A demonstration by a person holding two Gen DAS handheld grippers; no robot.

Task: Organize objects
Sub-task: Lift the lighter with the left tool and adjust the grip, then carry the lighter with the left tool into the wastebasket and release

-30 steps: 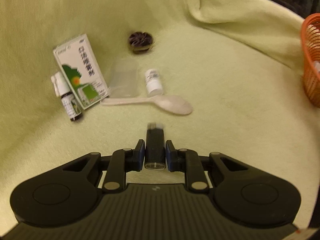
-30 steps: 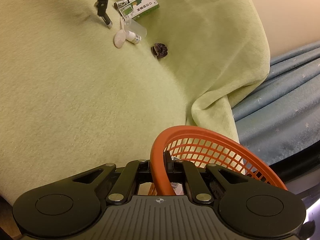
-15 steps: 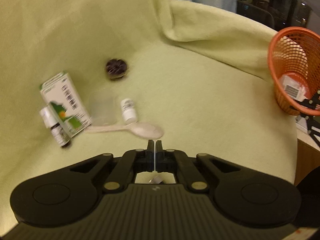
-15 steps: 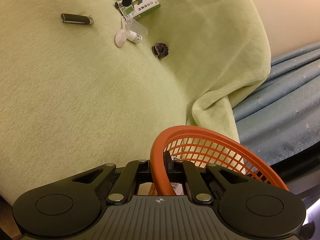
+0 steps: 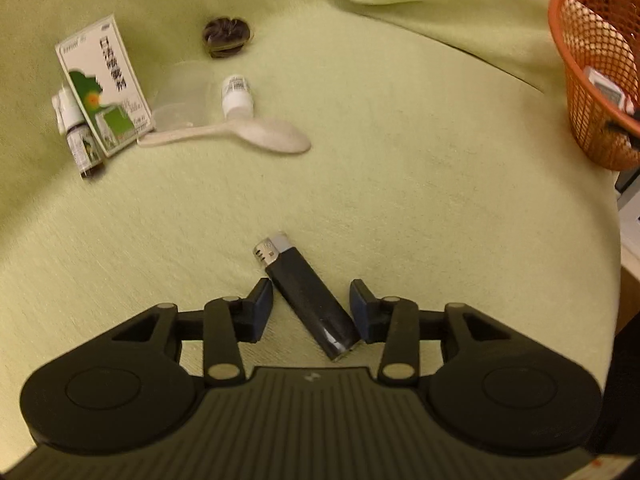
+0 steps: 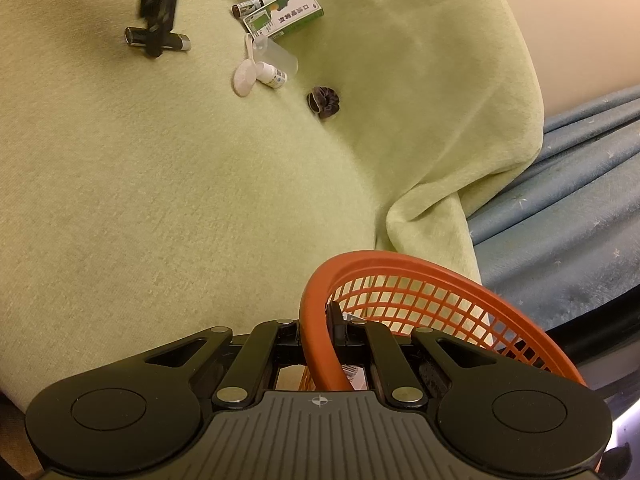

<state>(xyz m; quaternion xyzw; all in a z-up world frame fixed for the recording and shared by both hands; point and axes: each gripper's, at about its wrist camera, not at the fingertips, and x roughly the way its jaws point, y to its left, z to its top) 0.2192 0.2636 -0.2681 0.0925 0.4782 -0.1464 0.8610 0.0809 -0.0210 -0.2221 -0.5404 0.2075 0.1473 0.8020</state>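
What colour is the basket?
Orange, with a mesh wall: the basket shows best in the right wrist view.

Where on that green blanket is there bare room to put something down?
Widest bare stretch: between the lighter and the orange basket, and between the spoon and the lighter. Crowded at far left, where the medicine box, dropper bottle, clear cup, small white bottle and spoon cluster. The scrunchie lies apart.
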